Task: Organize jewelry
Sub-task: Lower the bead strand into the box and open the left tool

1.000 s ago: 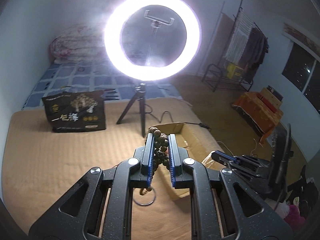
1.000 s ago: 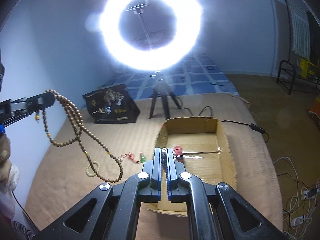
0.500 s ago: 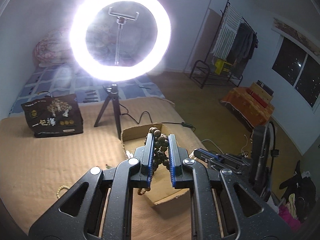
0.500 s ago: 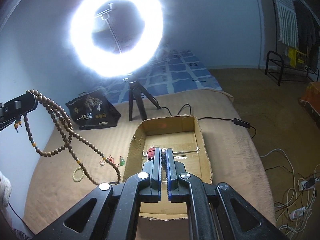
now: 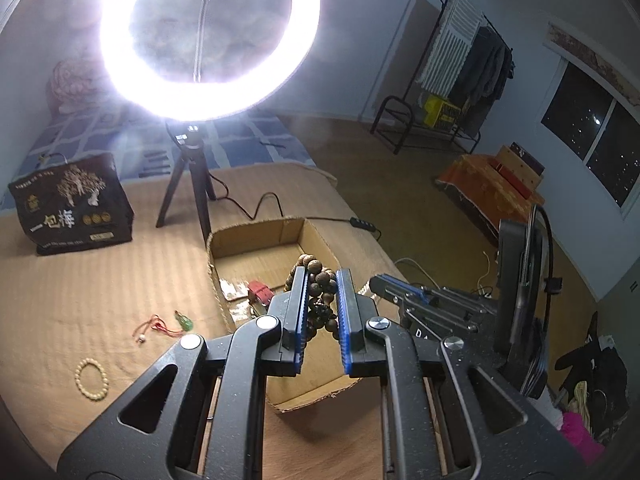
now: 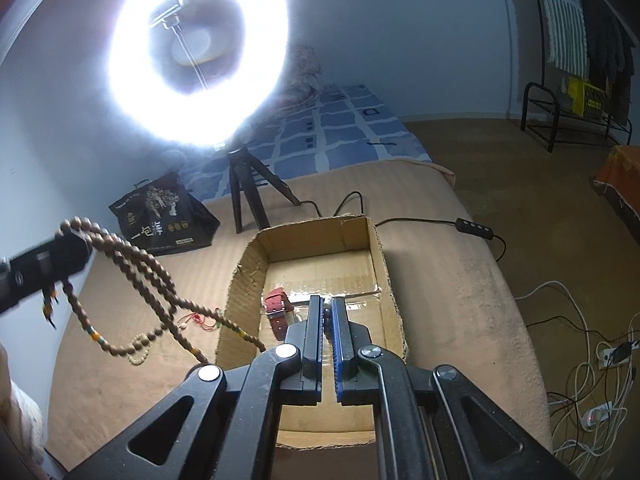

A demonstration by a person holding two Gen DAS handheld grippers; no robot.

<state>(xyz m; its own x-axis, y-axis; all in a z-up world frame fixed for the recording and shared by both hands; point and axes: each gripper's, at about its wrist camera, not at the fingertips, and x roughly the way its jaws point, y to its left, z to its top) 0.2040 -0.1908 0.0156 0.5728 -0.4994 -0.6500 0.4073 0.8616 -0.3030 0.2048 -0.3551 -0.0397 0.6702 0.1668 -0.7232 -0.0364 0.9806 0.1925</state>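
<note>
L gripper [image 5: 322,304] was clamped on a bunched brown bead strand [image 5: 320,292], held over the near part of the cardboard box [image 5: 256,240]; in the right wrist view the strand's loops hung left of the box w/ one run trailing toward the R gripper [image 6: 327,322], whose jaws were pressed together on a bead or two. Red watch [image 6: 276,304] lay inside the box. On the tan mat left of it: cream bracelet [image 5: 92,374], red cord w/ green charm [image 5: 164,324]. Farther left, black bag [image 5: 70,210] read "一包" plus a 3rd char, unclear. Ring light [image 5: 210,38] on tripod behind.
</note>
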